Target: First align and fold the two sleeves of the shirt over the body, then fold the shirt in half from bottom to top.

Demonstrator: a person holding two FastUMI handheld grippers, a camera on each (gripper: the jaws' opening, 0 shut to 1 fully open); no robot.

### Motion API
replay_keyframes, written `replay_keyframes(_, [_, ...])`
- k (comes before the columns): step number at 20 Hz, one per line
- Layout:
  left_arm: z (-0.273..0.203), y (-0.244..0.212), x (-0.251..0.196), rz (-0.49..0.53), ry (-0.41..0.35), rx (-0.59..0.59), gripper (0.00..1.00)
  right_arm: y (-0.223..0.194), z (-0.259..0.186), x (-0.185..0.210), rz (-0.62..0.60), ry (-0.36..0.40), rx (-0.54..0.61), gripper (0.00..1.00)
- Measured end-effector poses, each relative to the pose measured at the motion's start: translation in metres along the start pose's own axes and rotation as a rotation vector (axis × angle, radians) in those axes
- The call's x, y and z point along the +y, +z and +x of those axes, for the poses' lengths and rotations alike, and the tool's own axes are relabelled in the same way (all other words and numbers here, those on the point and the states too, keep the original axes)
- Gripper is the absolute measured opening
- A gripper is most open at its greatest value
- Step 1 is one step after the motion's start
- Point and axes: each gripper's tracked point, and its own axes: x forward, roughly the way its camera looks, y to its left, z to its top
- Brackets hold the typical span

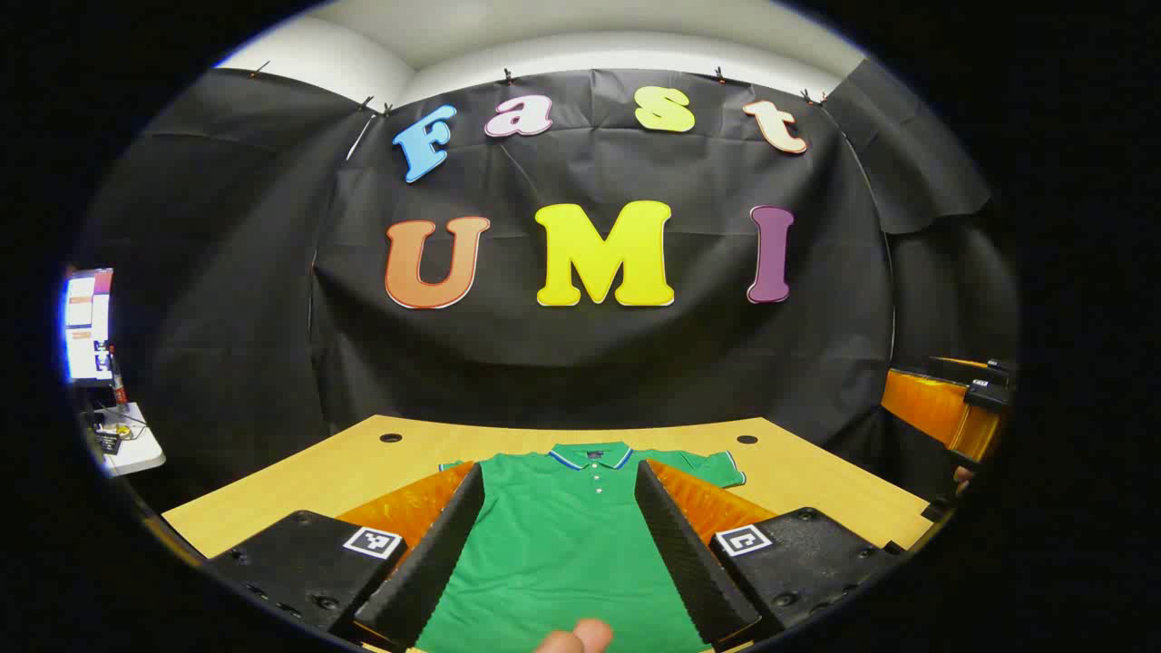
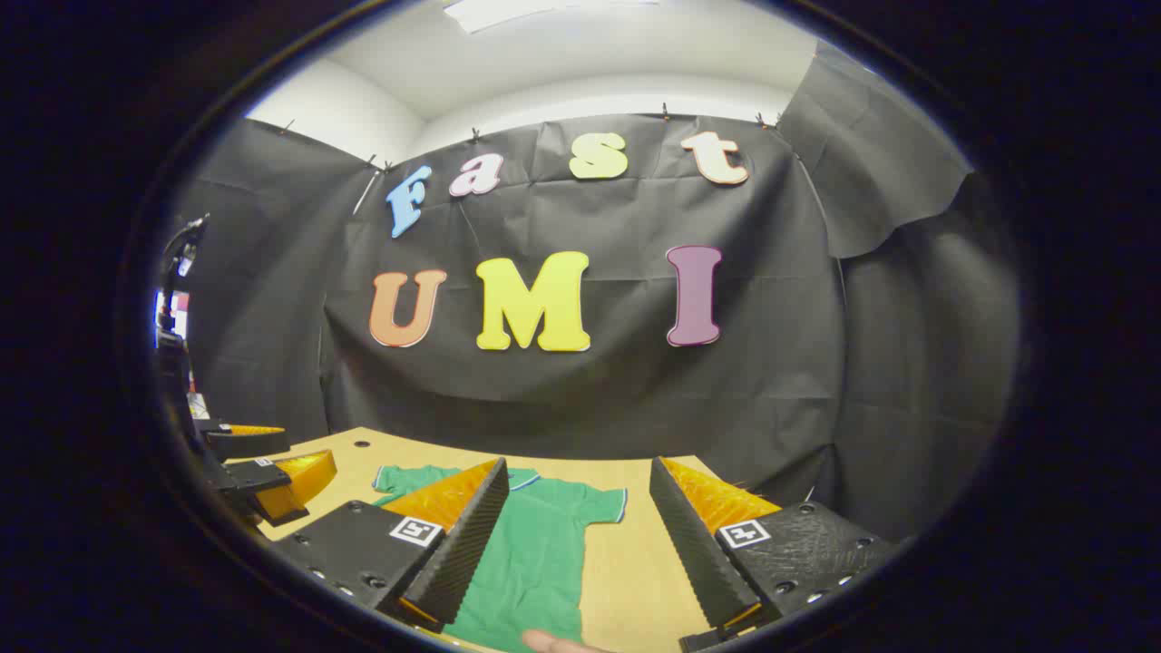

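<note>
A green polo shirt [image 1: 562,544] with a blue-edged collar lies flat on the wooden table [image 1: 299,481], collar toward the far wall and both short sleeves spread out. In the left gripper view my left gripper [image 1: 558,470] stands open above the shirt's body, one finger on each side of the button placket. In the right gripper view my right gripper [image 2: 578,467] is open over the shirt's [image 2: 535,544] right side, with the right sleeve [image 2: 603,503] between its fingers. Farther off, the left gripper [image 2: 308,451] shows at that view's left edge.
The table has small round holes [image 1: 390,438] near its back corners. Bare wood [image 2: 635,562] lies right of the shirt. A lit screen [image 1: 86,326] and a small white stand [image 1: 127,440] are far left. A person's fingertip [image 1: 576,635] pokes in at the bottom.
</note>
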Motion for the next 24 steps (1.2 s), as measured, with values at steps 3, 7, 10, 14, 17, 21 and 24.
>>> replay_keyframes(3, [-0.001,-0.005,0.005,-0.011,-0.035,0.013,1.0,-0.004,-0.005,0.013,-0.016,-0.007,0.014,0.96])
replay_keyframes(7, [0.004,-0.004,0.017,0.009,-0.025,0.004,1.0,-0.017,-0.005,0.015,-0.037,-0.028,0.031,0.95])
replay_keyframes(10, [0.006,-0.007,0.018,0.026,-0.02,0.006,1.0,-0.024,-0.004,0.015,-0.051,-0.035,0.045,0.96])
replay_keyframes(14, [0.007,-0.009,0.018,0.06,-0.004,0.006,1.0,-0.022,-0.006,0.012,-0.053,-0.042,0.033,0.94])
replay_keyframes(17, [0.012,-0.014,0.012,0.056,-0.015,0.008,1.0,-0.023,-0.008,0.01,-0.056,-0.04,0.034,0.95])
replay_keyframes(21, [0.018,-0.023,0.014,0.056,-0.005,0.033,1.0,-0.027,-0.007,0.007,-0.058,-0.045,0.041,0.95])
replay_keyframes(24, [0.023,-0.03,0.02,0.067,0.019,0.049,1.0,-0.032,-0.002,0.007,-0.052,-0.047,0.05,0.95])
